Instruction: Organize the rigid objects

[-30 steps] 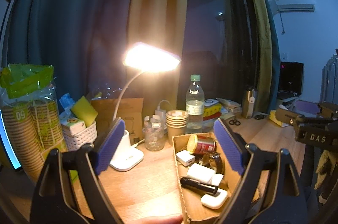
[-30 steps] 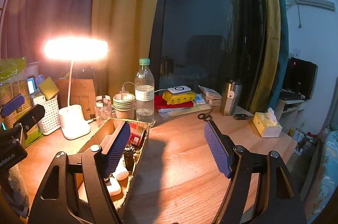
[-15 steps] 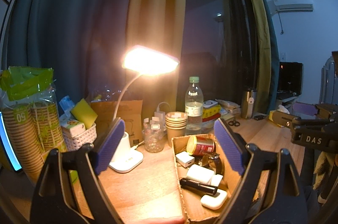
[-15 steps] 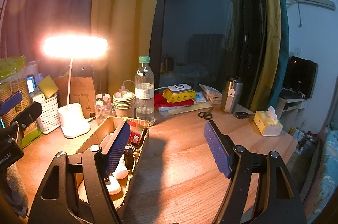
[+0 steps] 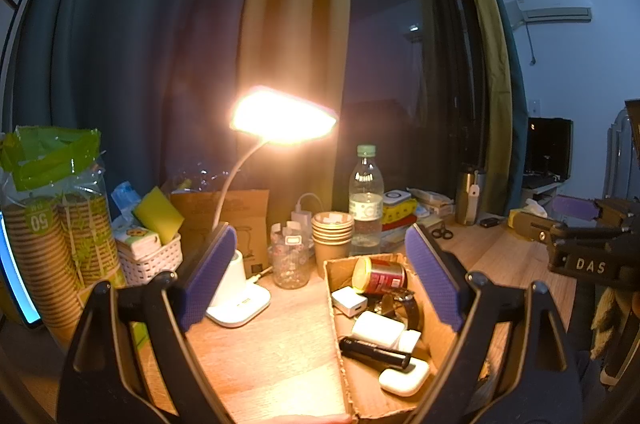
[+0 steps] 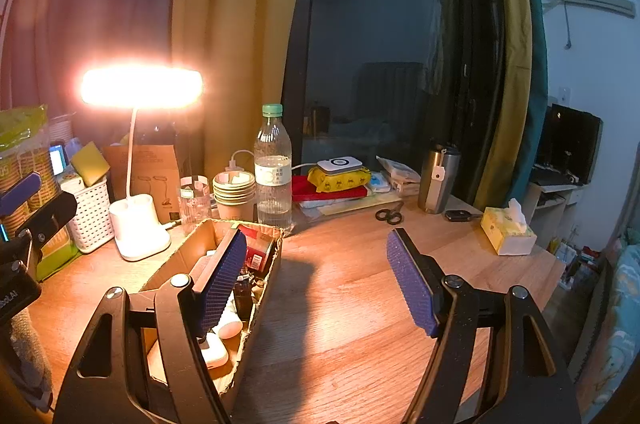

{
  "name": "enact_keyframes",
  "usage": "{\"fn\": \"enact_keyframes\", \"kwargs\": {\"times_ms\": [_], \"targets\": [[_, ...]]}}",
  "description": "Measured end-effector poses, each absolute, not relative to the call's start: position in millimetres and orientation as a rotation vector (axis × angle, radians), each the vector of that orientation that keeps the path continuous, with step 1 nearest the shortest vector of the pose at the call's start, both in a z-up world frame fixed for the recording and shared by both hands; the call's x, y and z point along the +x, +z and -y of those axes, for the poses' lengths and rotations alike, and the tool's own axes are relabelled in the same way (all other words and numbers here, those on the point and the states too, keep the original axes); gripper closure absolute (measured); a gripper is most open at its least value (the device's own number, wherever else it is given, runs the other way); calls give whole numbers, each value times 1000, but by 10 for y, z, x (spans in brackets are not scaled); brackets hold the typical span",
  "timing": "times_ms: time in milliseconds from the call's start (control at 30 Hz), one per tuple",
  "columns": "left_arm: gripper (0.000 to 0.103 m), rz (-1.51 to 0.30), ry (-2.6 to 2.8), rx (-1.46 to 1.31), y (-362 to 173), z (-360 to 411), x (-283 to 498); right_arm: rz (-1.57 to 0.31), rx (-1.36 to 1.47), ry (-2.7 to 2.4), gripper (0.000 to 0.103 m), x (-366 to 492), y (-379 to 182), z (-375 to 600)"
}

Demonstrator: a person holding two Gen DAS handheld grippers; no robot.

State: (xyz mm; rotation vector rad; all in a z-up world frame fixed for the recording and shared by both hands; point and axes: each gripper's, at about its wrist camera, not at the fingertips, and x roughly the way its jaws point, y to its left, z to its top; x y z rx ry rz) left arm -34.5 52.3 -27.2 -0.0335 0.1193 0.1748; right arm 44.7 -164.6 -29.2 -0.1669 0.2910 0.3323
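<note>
An open cardboard box (image 5: 335,324) lies on the wooden desk and shows in the right wrist view too (image 6: 176,256). It holds a red can (image 5: 382,275), a white charger (image 5: 349,301), a watch (image 5: 400,306), a black pen-like stick (image 5: 374,346) and a white earbud case (image 5: 404,377). My left gripper (image 5: 324,280) is open and empty, held above the desk over the box's left side. My right gripper (image 6: 316,280) is open and empty, with its left finger over the box and its right finger over bare desk.
A lit white desk lamp (image 5: 240,298), a glass jar (image 5: 290,260), stacked paper cups (image 5: 332,238) and a water bottle (image 5: 365,200) stand behind the box. A white basket (image 5: 148,258) and cup sleeves (image 5: 44,244) are at left. Scissors (image 6: 389,214), a steel tumbler (image 6: 437,180) and a tissue box (image 6: 507,232) are at right.
Both grippers have barely moved; the views shift only slightly. Both stay open and empty.
</note>
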Motion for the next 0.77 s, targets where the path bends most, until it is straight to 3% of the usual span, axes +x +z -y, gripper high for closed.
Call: {"fn": "enact_keyframes", "kwargs": {"times_ms": [767], "targets": [[14,-107,187,-38,-260,-529,-349,-298,-164,333,27,464,-305,1663]]}}
